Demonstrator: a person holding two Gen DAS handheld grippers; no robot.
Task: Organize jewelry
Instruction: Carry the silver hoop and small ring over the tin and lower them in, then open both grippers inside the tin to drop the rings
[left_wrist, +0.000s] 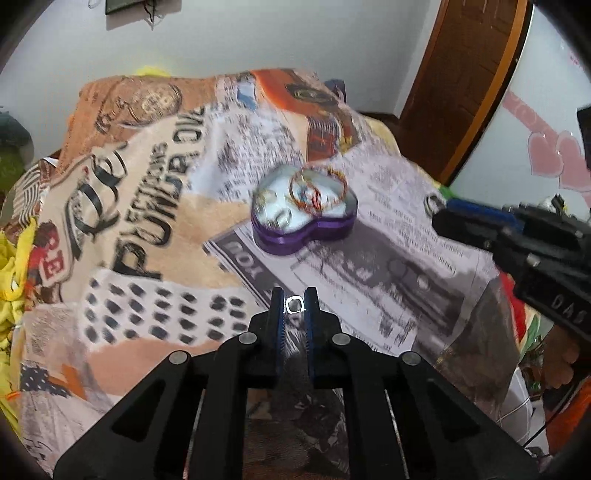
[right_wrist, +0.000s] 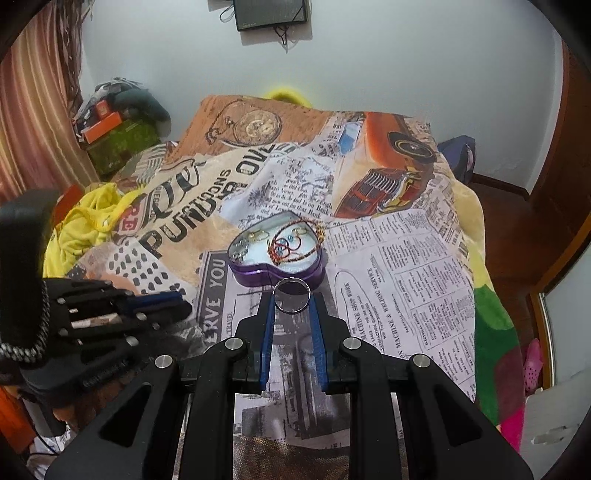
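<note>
Silver, small: a ring (left_wrist: 294, 305) pinched between the tips of my left gripper (left_wrist: 294, 303), jaws closed right down on it, clear of the cloth. Silver, larger: a plain band ring (right_wrist: 291, 295) clamped edge-on at the tips of my right gripper (right_wrist: 291, 300), jaws only narrowly apart, the hoop spanning the gap.

Just ahead of both tools: purple heart-shaped tin (right_wrist: 277, 255), lid off, white lining, resting on the newspaper-print bedspread (right_wrist: 406, 266). Inside it: a red-and-gold beaded bracelet (right_wrist: 291, 245) with blue beads, plus silver pieces toward the far-left lobe.

Step in hand, as I judge it: both rings picked, carry to the tin. Next move calls for bringing each tip over the lining before letting go, one at a time.

Pose: both grippers angled steeply downward, side by side, the right one beside the tin's right edge in my left view.
</note>
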